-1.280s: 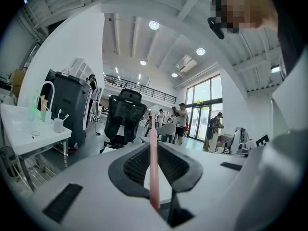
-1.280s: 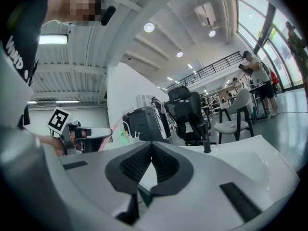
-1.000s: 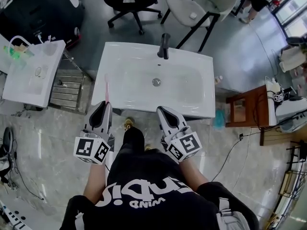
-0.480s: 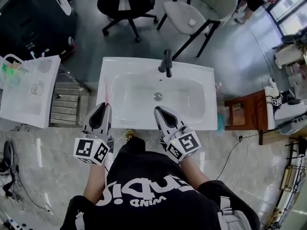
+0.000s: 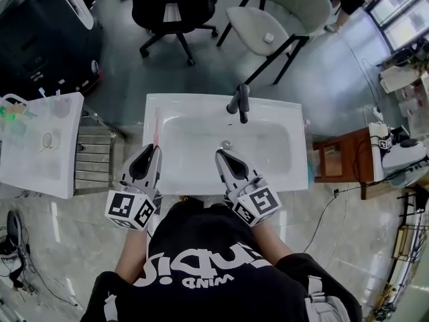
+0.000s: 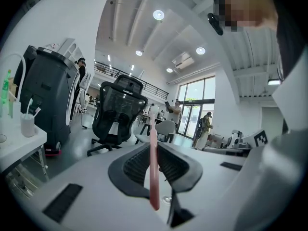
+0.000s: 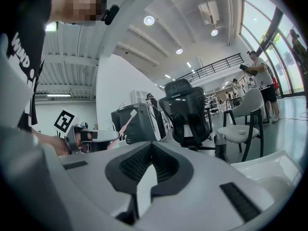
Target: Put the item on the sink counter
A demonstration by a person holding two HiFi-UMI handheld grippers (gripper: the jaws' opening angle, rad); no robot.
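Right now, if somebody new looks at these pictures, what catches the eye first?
The white sink with its black faucet fills the middle of the head view. The left tongs are shut on a thin pink toothbrush over the sink's left counter edge; the right tongs are shut and empty above the basin's near rim.

The toothbrush (image 5: 156, 127) is coloured pink, the sink (image 5: 298, 174) white and its tap (image 5: 240, 102) black. The left tool (image 5: 151, 153) and right tool (image 5: 222, 155) are finished in pale grey with black pads (image 7: 135, 165), and black-and-white square markers (image 5: 131, 208) are borne by each.
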